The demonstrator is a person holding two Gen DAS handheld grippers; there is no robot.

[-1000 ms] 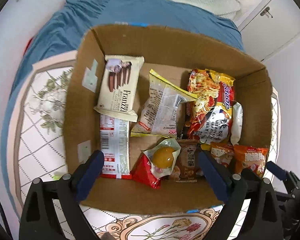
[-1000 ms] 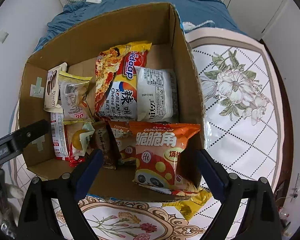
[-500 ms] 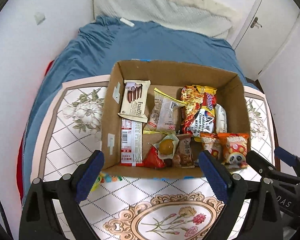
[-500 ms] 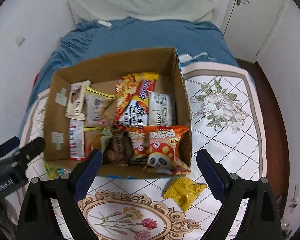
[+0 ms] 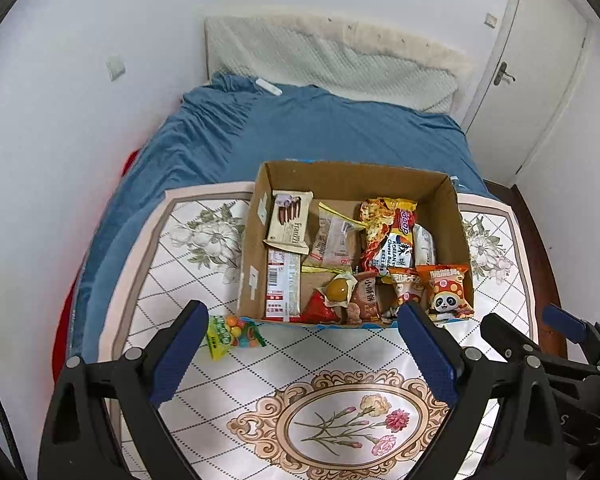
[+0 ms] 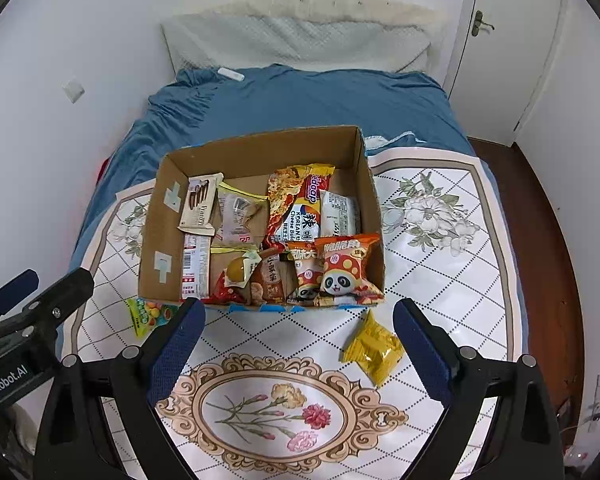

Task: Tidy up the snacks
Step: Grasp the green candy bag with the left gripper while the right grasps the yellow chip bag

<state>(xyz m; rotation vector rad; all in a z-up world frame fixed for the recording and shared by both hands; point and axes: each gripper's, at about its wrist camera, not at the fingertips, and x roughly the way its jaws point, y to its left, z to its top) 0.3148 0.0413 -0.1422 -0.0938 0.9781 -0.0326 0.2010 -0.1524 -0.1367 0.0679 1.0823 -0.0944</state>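
An open cardboard box point(image 5: 252, 248) point(image 6: 156, 220) stands on a floral mat and holds several snack packs, among them an orange panda bag point(image 5: 450, 294) point(image 6: 346, 268) at its front right corner. A green candy bag point(image 5: 232, 332) point(image 6: 148, 314) lies on the mat by the box's front left corner. A yellow packet point(image 6: 374, 348) lies on the mat in front of the box's right corner. My left gripper point(image 5: 304, 348) and right gripper point(image 6: 296, 340) are both open and empty, held above the mat in front of the box.
The floral mat point(image 5: 340, 412) point(image 6: 440, 264) lies on a bed with a blue sheet point(image 5: 320, 128) point(image 6: 320, 100). White walls stand left and behind, a pillow point(image 6: 296, 40) at the head, a white door point(image 5: 540, 72) to the right.
Both grippers have pulled back and up from the box, so the whole box, the mat and the bed have come into view. Both stay open and empty.
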